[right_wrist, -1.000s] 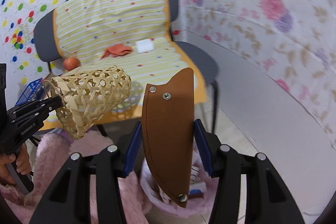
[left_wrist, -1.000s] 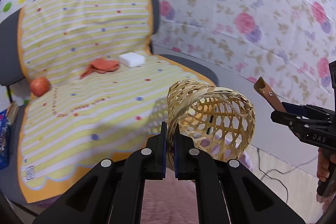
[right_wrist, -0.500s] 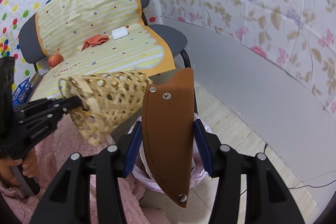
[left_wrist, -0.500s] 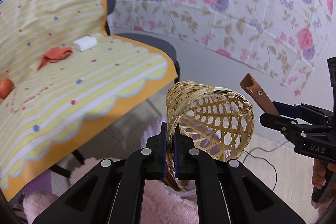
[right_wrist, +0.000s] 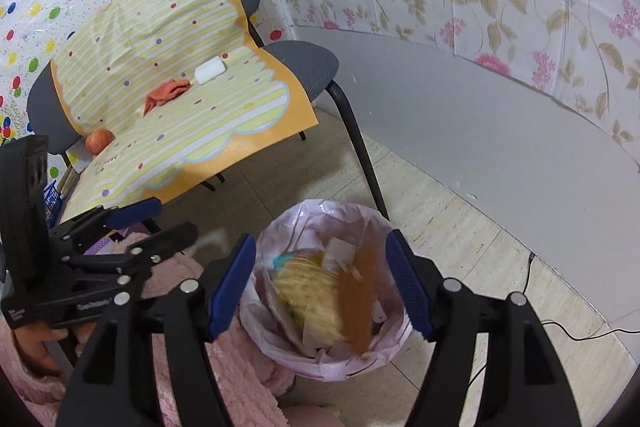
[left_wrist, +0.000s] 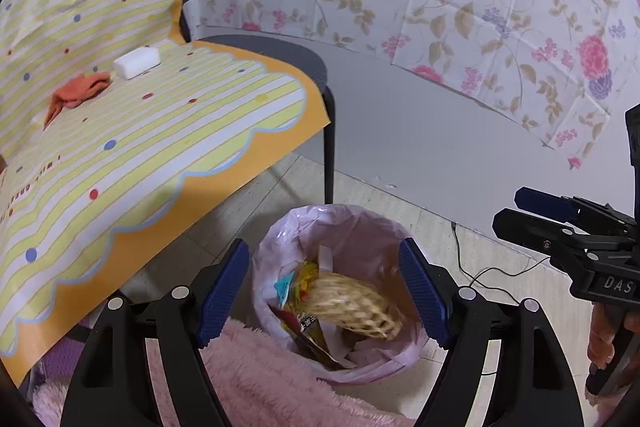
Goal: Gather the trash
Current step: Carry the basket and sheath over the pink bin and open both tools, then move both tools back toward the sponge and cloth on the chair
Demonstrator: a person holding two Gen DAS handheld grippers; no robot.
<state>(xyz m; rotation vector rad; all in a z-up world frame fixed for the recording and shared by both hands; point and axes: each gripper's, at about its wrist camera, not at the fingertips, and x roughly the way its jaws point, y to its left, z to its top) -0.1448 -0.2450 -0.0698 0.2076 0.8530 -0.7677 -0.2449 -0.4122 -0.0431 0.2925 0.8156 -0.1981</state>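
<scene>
A woven bamboo basket (left_wrist: 356, 305) is seen lying on its side inside the pink-lined trash bin (left_wrist: 280, 231), among wrappers. A brown sheath (right_wrist: 358, 301), blurred, is shown upright within the bin, beside the basket.

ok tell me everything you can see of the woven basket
The basket is a pale straw-coloured open lattice weave, rounded and elongated, blurred in both views. It lies on its side inside the bin, which is lined with a pale pink bag, on top of wrappers and paper scraps. In the right wrist view a brown sheath shows in front of it; whether they touch is unclear. Neither gripper holds it: the left gripper frames it, jaws opening.
</scene>
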